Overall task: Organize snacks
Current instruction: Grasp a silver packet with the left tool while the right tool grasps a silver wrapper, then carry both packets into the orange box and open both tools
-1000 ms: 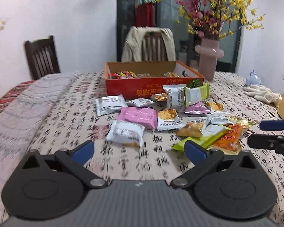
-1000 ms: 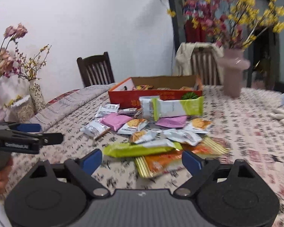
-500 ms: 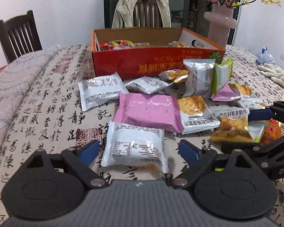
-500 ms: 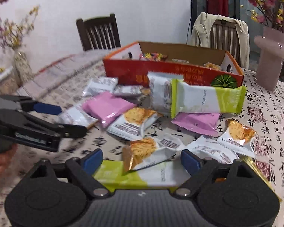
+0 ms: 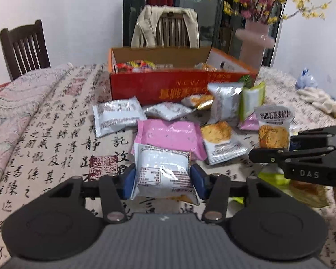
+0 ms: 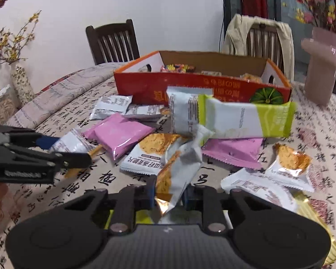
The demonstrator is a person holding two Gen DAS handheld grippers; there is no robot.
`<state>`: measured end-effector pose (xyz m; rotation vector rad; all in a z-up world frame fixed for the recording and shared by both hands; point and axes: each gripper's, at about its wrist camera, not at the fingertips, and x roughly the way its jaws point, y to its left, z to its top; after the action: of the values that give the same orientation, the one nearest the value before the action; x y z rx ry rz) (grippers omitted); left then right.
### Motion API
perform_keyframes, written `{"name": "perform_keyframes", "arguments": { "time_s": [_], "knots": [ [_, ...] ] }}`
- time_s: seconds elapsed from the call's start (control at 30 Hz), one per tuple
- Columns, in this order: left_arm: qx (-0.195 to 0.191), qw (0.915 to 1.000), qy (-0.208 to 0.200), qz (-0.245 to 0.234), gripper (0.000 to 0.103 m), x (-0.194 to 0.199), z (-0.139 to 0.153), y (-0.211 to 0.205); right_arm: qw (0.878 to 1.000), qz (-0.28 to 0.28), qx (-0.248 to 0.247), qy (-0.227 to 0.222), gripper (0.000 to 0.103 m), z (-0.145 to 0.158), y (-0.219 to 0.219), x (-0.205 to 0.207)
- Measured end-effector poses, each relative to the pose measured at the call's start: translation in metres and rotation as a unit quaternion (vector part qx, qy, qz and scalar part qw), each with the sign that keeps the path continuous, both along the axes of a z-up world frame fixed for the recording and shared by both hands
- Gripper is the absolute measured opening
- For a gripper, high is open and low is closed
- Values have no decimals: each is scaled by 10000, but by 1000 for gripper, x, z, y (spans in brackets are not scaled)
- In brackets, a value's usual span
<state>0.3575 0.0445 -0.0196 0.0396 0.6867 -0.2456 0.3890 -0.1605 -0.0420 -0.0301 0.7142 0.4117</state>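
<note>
Now both grippers have just closed on packets in front of the orange carton (image 5: pixel 145 87): left gripper (image 5: pixel 163 177) pinches a white snack packet (image 5: pixel 162 170), right gripper (image 6: pixel 169 194) a silver-and-orange crisp packet (image 6: pixel 179 168); next, lift both clear and carry them over the carton's near wall

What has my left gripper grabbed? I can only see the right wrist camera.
Observer: The left gripper is shut on a white snack packet. Its blue pads press both side edges, and the jaws have just been closing.
Operator: Which side of it faces up?
Observer: The back, covered in small print.
Operator: Is there anything off to the right that I can't see?
Observer: Yes, what look like cream gloves lie there, beside a small blue-and-white bag.
</note>
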Motion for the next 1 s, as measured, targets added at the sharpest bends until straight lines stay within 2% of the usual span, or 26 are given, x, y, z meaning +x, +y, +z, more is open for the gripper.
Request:
{"name": "perform_keyframes", "arguments": {
  "time_s": [0.33,0.57,0.8,1.0],
  "knots": [
    [-368,9971,-672,22,52,-86,51,-7,9971,148,47,-750,20,47,-29,-76],
    [-497,9934,-1033,-87,52,-130,75,-16,9947,305,103,-981,20,74,-47,-133],
    [-596,9916,-1135,-147,52,-131,87,-20,9928,271,183,-1152,20,87,-57,-147],
    [-741,9902,-1161,-225,52,-101,109,-17,9925,398,433,-1068,20,99,-62,-127]
  ]
}}
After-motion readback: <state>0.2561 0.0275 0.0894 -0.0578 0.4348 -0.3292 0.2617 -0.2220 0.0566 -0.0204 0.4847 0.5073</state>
